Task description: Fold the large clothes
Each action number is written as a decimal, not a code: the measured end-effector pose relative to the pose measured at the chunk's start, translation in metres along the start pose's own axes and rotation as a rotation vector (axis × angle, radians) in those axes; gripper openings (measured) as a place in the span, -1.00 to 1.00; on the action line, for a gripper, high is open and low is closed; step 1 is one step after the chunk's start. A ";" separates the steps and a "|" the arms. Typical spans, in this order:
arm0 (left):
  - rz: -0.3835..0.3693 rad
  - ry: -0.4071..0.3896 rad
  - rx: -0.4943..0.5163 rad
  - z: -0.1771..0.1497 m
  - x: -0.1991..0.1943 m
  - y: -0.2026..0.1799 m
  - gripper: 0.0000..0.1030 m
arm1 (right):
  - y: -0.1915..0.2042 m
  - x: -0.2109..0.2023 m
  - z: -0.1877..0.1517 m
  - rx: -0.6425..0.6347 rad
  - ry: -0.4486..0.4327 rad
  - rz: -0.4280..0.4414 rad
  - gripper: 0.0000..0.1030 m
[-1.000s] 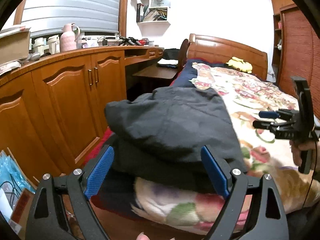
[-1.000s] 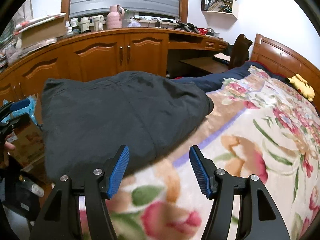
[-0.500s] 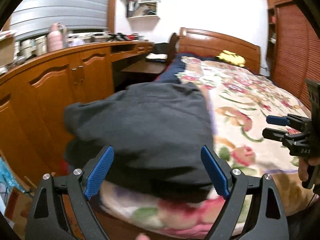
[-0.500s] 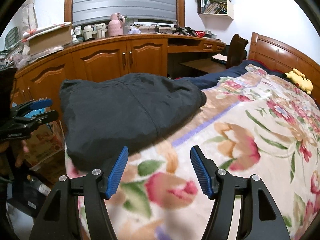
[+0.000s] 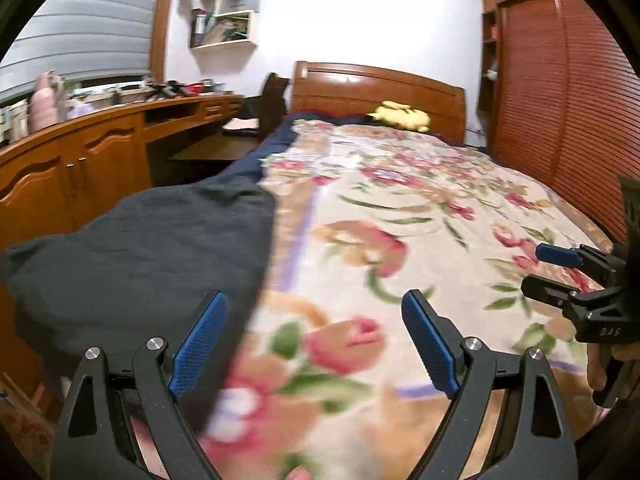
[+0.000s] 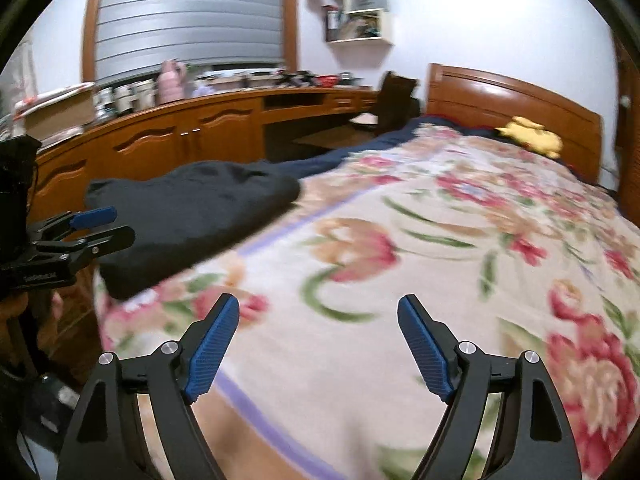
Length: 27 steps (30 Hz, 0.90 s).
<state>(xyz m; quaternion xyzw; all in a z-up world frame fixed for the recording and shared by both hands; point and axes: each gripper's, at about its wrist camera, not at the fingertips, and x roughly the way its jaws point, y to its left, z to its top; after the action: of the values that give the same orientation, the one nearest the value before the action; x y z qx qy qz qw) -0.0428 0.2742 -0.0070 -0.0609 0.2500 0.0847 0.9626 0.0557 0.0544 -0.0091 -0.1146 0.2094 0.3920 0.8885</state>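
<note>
Left gripper spread wide, blue pads well apart, nothing between them. Hovering over the near edge of the bed, half over the dark folded garment and half over the flowery blanket.

Right gripper same deal: fingers apart, gripping nothing, hanging above bare blanket off to the right of the garment. Also visible at the right edge of the left wrist view, blue pad and black finger with a gap between. Left one likewise showing at the left edge of the right wrist view.

Garment sitting as a thick dark bundle at the left near corner of the bed, resting on the blanket, its left side right at the mattress edge next to the wooden cabinets. Right edge of the bundle running fairly straight along the blanket's purple stripe. Not touched by either gripper.

Loads of open blanket to the right and further up the bed, flat all the way to the yellow plush toy near the headboard. Tight on the left: just a narrow gap between bed and cabinets. Slatted wardrobe doors along the far right side. Bit blurry near the bottom of both views.
</note>
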 end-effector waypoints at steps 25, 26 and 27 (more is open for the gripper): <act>-0.140 -0.063 0.109 -0.007 0.026 -0.216 0.73 | -0.117 -0.161 -0.098 0.237 -0.137 -0.371 0.61; -0.141 -0.058 0.112 -0.009 0.027 -0.218 0.73 | -0.116 -0.161 -0.100 0.238 -0.141 -0.371 0.61; -0.145 -0.056 0.114 -0.010 0.028 -0.220 0.73 | -0.115 -0.164 -0.101 0.240 -0.145 -0.370 0.61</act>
<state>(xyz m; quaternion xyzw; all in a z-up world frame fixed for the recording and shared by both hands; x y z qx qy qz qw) 0.0191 0.0607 -0.0128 -0.0213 0.2226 0.0021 0.9747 0.0139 -0.1657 -0.0182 -0.0161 0.1654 0.2021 0.9652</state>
